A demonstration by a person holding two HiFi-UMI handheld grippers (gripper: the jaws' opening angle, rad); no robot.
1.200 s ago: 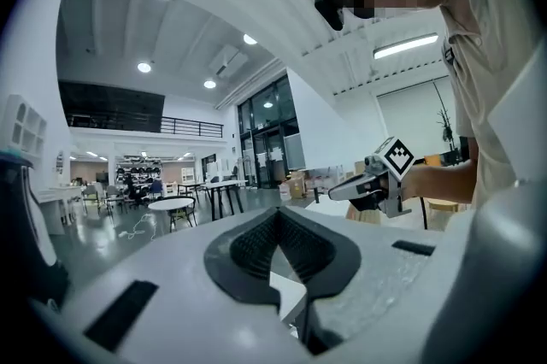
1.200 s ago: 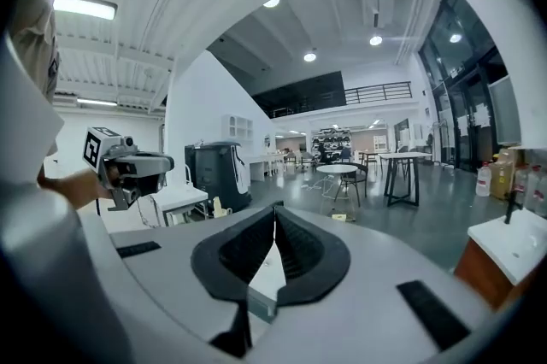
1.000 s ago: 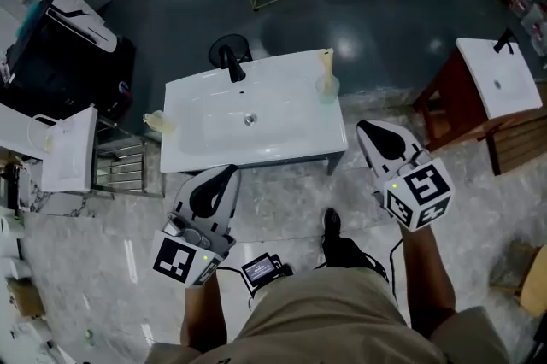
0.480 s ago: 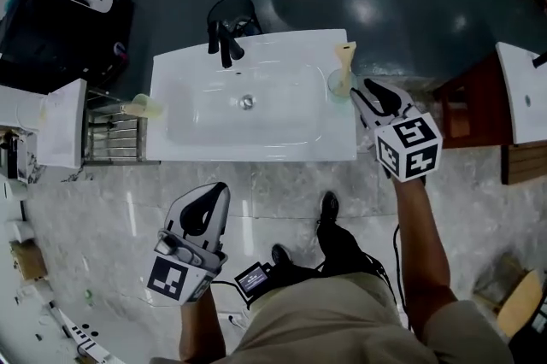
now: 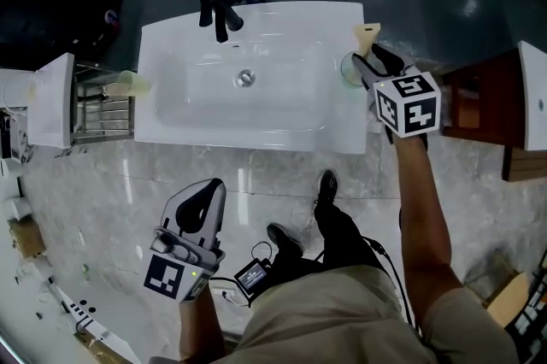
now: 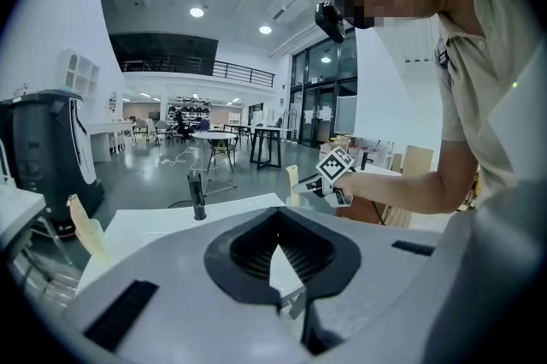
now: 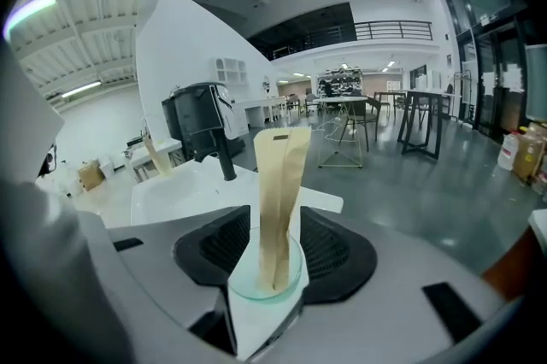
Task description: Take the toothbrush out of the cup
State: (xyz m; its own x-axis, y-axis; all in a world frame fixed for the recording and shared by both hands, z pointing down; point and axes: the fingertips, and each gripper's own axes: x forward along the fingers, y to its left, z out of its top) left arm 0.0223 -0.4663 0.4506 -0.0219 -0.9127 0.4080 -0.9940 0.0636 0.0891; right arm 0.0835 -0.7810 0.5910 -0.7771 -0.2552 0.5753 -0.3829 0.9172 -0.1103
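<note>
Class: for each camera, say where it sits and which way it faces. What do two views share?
Head view: on the person's head, looking steeply down at the basin; shows legs, both forearms, left gripper, right gripper.
Left gripper view: on the shut left gripper, facing across the basin to the faucet; shows torso, right arm.
Right gripper view: on the right gripper, jaws opening around the cup with the toothbrush; no body.
Shared: all three show the faucet.

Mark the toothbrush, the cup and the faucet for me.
toothbrush (image 7: 278, 191): right gripper view, middle of its tan wrapping
cup (image 7: 244, 290): right gripper view, near glass rim
faucet (image 5: 220, 16): head view, black spout
</note>
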